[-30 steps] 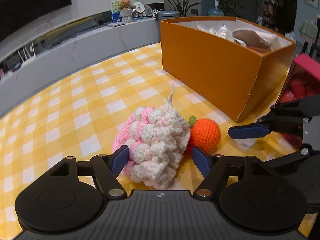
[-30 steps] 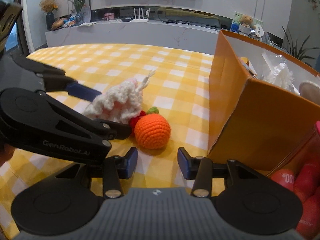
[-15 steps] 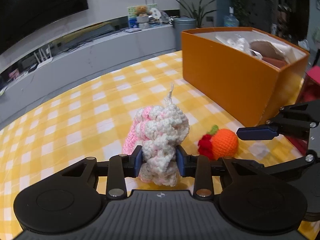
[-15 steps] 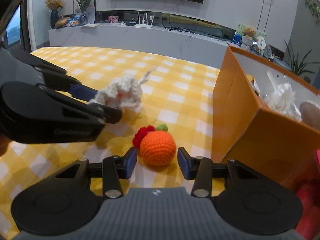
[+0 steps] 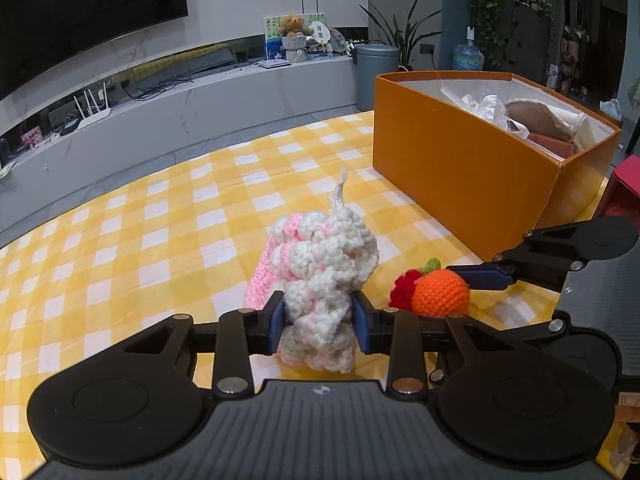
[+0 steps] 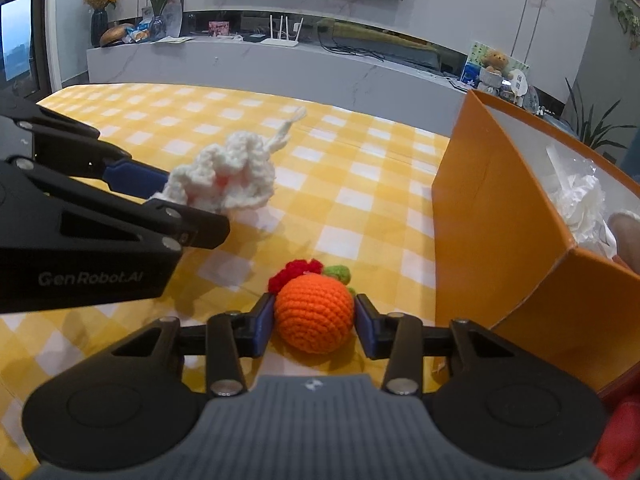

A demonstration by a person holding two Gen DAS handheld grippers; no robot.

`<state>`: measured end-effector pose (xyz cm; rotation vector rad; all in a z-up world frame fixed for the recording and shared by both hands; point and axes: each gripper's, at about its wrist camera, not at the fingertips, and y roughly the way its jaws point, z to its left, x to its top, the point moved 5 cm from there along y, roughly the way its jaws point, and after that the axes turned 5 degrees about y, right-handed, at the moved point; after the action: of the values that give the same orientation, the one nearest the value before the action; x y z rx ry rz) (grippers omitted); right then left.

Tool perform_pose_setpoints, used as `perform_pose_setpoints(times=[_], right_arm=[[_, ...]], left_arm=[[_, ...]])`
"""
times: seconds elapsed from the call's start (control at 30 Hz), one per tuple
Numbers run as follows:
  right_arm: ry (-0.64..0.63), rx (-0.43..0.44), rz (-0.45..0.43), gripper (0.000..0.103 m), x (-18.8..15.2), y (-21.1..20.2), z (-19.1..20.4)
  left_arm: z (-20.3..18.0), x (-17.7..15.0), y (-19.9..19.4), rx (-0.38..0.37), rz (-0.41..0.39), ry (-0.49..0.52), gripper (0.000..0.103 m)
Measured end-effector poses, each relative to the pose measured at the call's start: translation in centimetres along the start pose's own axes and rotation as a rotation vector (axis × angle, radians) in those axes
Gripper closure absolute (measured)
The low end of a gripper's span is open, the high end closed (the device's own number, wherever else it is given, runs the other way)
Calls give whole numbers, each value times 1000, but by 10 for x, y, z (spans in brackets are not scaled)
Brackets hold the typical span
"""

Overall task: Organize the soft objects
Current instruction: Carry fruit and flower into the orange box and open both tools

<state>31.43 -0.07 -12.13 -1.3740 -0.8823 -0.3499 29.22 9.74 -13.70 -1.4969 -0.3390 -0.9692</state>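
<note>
My left gripper (image 5: 319, 322) is shut on a white and pink crochet piece (image 5: 326, 264) and holds it above the yellow checked tablecloth (image 5: 120, 240). The piece also shows in the right wrist view (image 6: 230, 176), in the left gripper (image 6: 176, 208). My right gripper (image 6: 314, 326) has closed around an orange crochet ball (image 6: 314, 318) with red and green bits, which rests on the cloth. Both pads touch its sides. The ball (image 5: 440, 294) shows in the left wrist view with the right gripper (image 5: 464, 296) around it.
An open orange box (image 5: 460, 168) holding white plastic and soft items stands on the right of the table, close to the ball (image 6: 492, 220). A red container (image 5: 624, 184) sits at the far right. A grey counter runs behind the table.
The left gripper shut on the crochet piece and lifted it off the cloth. The right gripper moved forward onto the orange ball and narrowed around it.
</note>
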Motion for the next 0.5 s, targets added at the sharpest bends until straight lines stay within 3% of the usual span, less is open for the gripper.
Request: perform_pose_setpoints(times=[0.5], right_arm=[[-9,68,17,61,7,-49,-9]], left_arm=[[-4,4,-29,14,-28,-21,64]])
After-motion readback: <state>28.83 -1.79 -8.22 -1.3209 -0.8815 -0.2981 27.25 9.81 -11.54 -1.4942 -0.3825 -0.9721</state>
